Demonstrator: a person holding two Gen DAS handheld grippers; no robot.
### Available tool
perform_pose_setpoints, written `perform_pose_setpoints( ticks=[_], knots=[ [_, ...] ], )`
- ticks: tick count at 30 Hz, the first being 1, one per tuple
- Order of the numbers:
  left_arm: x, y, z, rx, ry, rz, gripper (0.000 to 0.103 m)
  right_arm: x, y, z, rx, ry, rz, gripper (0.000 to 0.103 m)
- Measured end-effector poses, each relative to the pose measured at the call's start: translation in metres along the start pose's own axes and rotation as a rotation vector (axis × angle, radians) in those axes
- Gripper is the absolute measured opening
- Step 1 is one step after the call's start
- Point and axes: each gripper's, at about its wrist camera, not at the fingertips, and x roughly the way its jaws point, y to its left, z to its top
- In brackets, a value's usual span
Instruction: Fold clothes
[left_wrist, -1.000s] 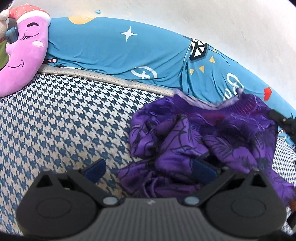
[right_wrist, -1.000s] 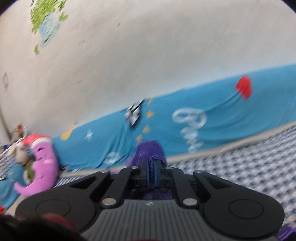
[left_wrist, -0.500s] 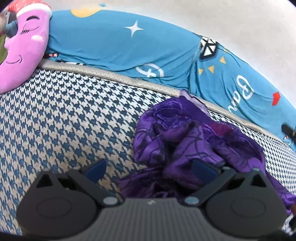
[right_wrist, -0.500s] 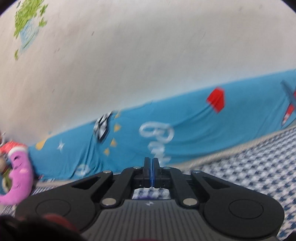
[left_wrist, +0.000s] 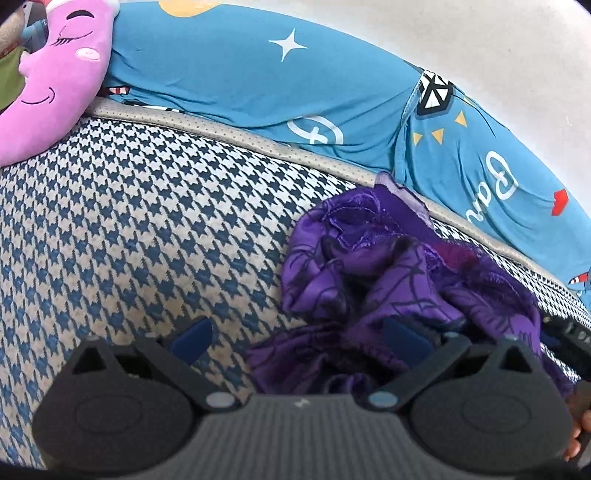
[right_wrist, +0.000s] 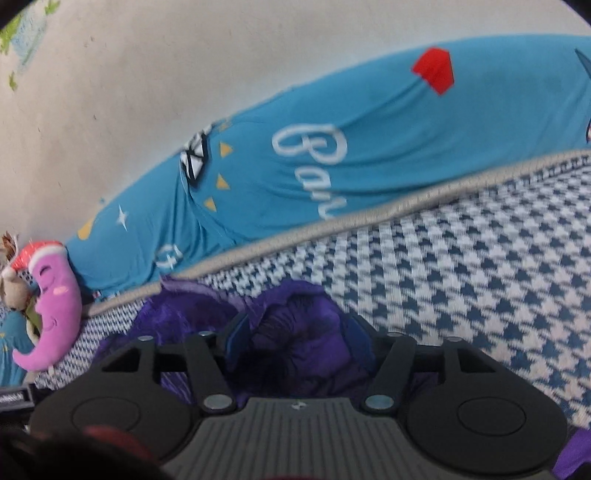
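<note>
A crumpled purple garment (left_wrist: 388, 280) with dark line print lies in a heap on the blue-and-white houndstooth bed cover (left_wrist: 147, 236). My left gripper (left_wrist: 299, 336) is open just above it; its right finger sits on the heap's near edge and its left finger over bare cover. In the right wrist view the same purple garment (right_wrist: 295, 332) bulges up between the blue pads of my right gripper (right_wrist: 297, 334), which is open around the cloth. The right gripper's body also shows at the right edge of the left wrist view.
A blue printed sheet (left_wrist: 258, 74) is bunched along the wall behind the bed. A pink moon-shaped plush (left_wrist: 55, 77) lies at the far left, and other soft toys (right_wrist: 13, 284) sit beside it. Bare houndstooth cover (right_wrist: 480, 266) stretches to the right of the garment.
My right gripper went from shut and raised toward the wall to open and lowered over the purple heap. The garment's lifted right part has dropped into the heap. The left gripper shifted slightly.
</note>
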Motion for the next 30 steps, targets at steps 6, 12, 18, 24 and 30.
perform_pose_setpoints(
  ticks=[6, 12, 18, 24, 30],
  knots=[
    [0.002, -0.002, -0.002, 0.011, 0.004, 0.003, 0.103, 0.02, 0.011, -0.012, -0.051, 0.104, -0.009, 0.069],
    [0.004, -0.002, -0.004, 0.016, 0.01, 0.006, 0.103, 0.027, 0.028, -0.017, -0.123, 0.125, -0.006, 0.026],
    [0.004, -0.001, -0.004, 0.014, 0.011, 0.007, 0.103, 0.024, 0.032, -0.014, -0.138, 0.116, -0.014, 0.017],
    [0.004, 0.0, -0.003, 0.004, 0.012, 0.004, 0.103, 0.015, 0.035, -0.007, -0.17, 0.087, -0.032, 0.02],
    [0.004, 0.0, -0.004, 0.007, 0.012, 0.009, 0.103, 0.004, 0.033, 0.0, -0.18, 0.043, -0.046, 0.065]
  ],
)
